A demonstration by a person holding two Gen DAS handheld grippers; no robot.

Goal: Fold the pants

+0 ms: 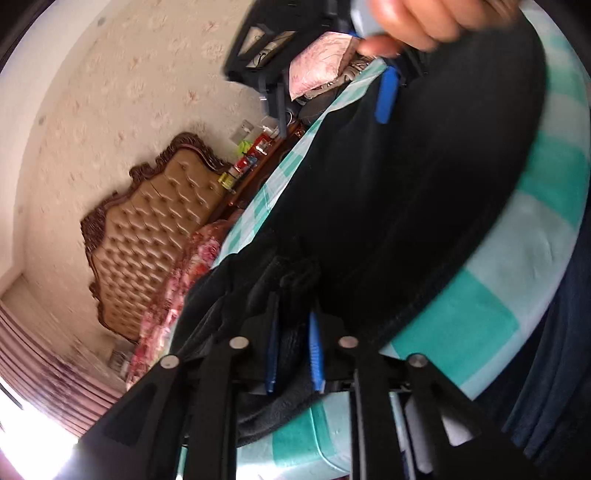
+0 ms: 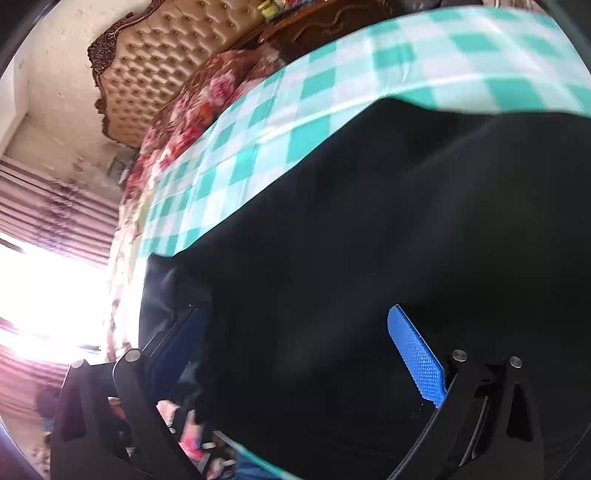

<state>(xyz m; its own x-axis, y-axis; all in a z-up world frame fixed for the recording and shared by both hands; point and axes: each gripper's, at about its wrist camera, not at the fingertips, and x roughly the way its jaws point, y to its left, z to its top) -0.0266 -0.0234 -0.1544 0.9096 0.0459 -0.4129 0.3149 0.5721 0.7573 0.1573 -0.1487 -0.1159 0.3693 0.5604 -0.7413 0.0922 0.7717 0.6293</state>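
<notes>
Pants (image 1: 406,206): black, smooth and matte, spread wide across the checked sheet (image 1: 461,332) on the bed; one long edge shows a stitched seam; near end bunched and creased.
Left tool (image 1: 293,347): narrow, its blue pads pinching a bunched fold of the pants.
Right tool (image 2: 295,350): wide apart, black cloth filling the gap between the fingers; whether it grips the pants, I cannot tell.
Right hand (image 1: 424,18): wrapped around the right tool's handle, seen from the left wrist view.
Headboard (image 2: 162,62): tufted tan, carved dark frame.
</notes>
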